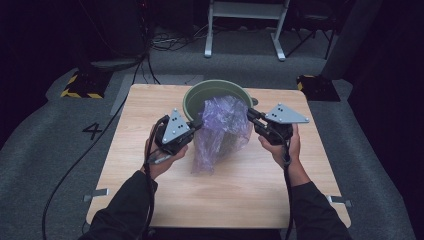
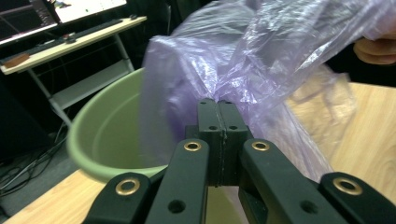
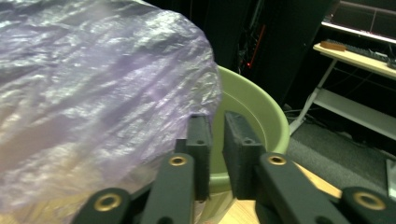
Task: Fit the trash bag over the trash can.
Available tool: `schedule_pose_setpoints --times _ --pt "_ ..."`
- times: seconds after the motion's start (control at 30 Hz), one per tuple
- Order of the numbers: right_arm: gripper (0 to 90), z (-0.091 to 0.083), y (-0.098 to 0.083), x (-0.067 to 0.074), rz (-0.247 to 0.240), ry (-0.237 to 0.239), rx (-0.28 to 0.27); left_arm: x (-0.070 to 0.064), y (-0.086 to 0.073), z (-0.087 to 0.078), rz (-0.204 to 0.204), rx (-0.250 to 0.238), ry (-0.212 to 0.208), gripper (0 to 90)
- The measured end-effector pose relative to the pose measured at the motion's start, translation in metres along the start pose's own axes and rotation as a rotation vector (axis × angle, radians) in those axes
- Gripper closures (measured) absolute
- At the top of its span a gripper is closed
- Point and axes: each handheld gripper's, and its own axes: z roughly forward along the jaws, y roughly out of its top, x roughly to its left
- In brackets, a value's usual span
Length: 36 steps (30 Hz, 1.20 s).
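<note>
You hold both grippers level above the middle of the table, pointed toward each other. Your left gripper has its jaws pressed together, pinching the edge of the purple plastic bag. Your right gripper shows a narrow gap between its jaws; the bag's edge seems to lie against one pad. The bag hangs between them, just before the green basin at the far edge.

A light wooden square table stands on grey carpet. Beyond its far edge stand a white metal frame, black cables and yellow-black striped floor blocks.
</note>
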Motion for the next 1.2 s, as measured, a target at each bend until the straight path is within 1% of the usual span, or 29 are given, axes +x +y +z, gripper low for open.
schedule_pose_setpoints --times 0.03,0.07,0.13,0.23,0.27,0.3,0.37,0.5,0.67,0.73,0.8,0.9,1.0,1.03,1.07,1.1,1.13,1.17,1.2 --pt "78.1 0.001 0.0 -0.001 -0.003 0.001 0.0 0.004 0.001 0.0 -0.006 0.004 -0.004 89.9" --pt "73.8 0.001 0.0 -0.001 -0.004 0.005 -0.002 0.007 0.001 0.0 -0.008 0.008 0.002 89.9" --pt "58.2 0.001 0.0 -0.002 -0.006 0.029 -0.005 0.011 0.001 0.0 -0.005 0.016 0.015 89.9" --pt "46.0 -0.006 -0.002 -0.002 -0.015 0.081 -0.02 0.011 0.001 -0.001 -0.004 0.019 0.005 89.9" --pt "41.3 -0.01 -0.003 -0.002 -0.024 0.092 -0.023 0.011 0.001 -0.001 -0.003 0.019 -0.001 89.9" --pt "37.9 -0.013 -0.004 -0.001 -0.031 0.093 -0.024 0.01 0.001 0.0 -0.001 0.022 -0.004 89.9" --pt "33.3 -0.02 -0.005 -0.001 -0.042 0.108 -0.017 0.01 0.001 0.0 0.0 0.022 -0.001 89.9" --pt "29.6 -0.035 -0.009 0.003 -0.072 0.131 -0.019 0.009 0.002 0.0 0.002 0.024 -0.003 89.9" --pt "27.1 -0.056 -0.014 0.007 -0.063 0.134 -0.064 0.01 0.003 0.0 -0.005 0.023 -0.004 89.9" --pt "26.6 -0.065 -0.016 0.012 -0.067 0.139 -0.084 0.01 0.003 0.001 -0.004 0.025 -0.005 89.9" --pt "25.6 -0.072 -0.016 0.022 -0.084 0.154 -0.095 0.01 0.003 0.001 0.0 0.031 -0.003 90.0" --pt "24.7 -0.076 -0.015 0.035 -0.11 0.17 -0.1 0.01 0.002 0.001 -0.004 0.03 -0.001 89.9" --pt "22.9 -0.077 -0.015 0.048 -0.118 0.21 -0.127 0.011 0.002 0.001 -0.009 0.034 -0.002 89.9" --pt "21.9 -0.076 -0.015 0.052 -0.112 0.22 -0.13 0.011 0.002 0.001 -0.011 0.034 -0.002 89.9" --pt "20.6 -0.074 -0.015 0.057 -0.118 0.213 -0.127 0.011 0.002 0.001 -0.011 0.033 -0.004 89.9" --pt "19.8 -0.071 -0.014 0.063 -0.134 0.205 -0.124 0.011 0.002 0.002 -0.01 0.033 -0.004 89.9" --pt "19.2 -0.068 -0.013 0.068 -0.151 0.189 -0.116 0.011 0.002 0.002 -0.006 0.035 -0.004 89.9" --pt "18.7 -0.064 -0.012 0.072 -0.164 0.163 -0.104 0.011 0.002 0.002 -0.006 0.035 -0.004 89.9" --pt "19.1 -0.059 -0.01 0.075 -0.173 0.153 -0.099 0.011 0.003 0.002 -0.004 0.038 -0.005 89.9"
